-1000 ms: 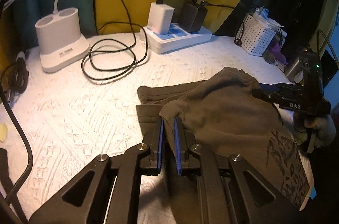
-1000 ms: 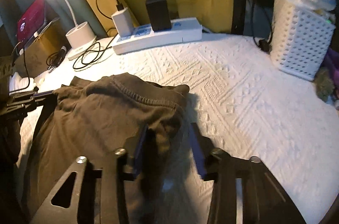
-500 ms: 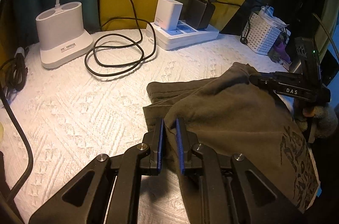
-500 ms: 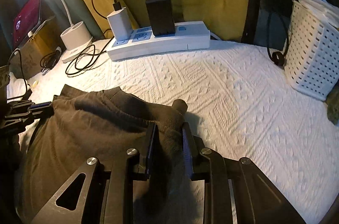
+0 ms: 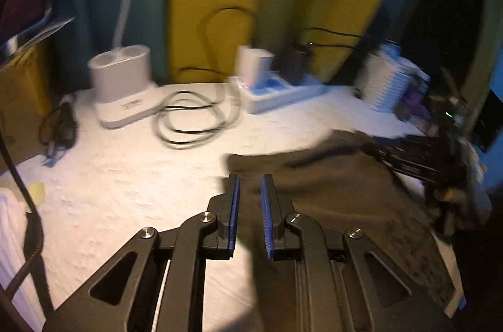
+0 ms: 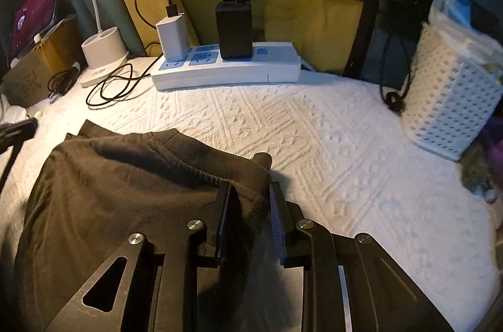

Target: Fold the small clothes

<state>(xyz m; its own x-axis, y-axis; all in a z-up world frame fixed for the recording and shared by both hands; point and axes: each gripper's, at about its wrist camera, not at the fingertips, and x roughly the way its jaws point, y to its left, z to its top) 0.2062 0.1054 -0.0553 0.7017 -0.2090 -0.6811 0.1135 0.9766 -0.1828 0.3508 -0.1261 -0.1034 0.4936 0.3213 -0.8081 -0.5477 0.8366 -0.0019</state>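
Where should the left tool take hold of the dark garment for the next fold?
Grip the near left corner of the dark garment, where its edge lies just ahead of the left tool. Come in low from the left side, over the bare white cover. The edge there is free, while the right tool already pinches the ribbed hem opposite.

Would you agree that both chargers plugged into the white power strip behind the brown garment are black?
Not quite. Only one charger is black; the other charger beside it is white, as the right wrist view shows. Both do sit in the white power strip, behind the brown garment.
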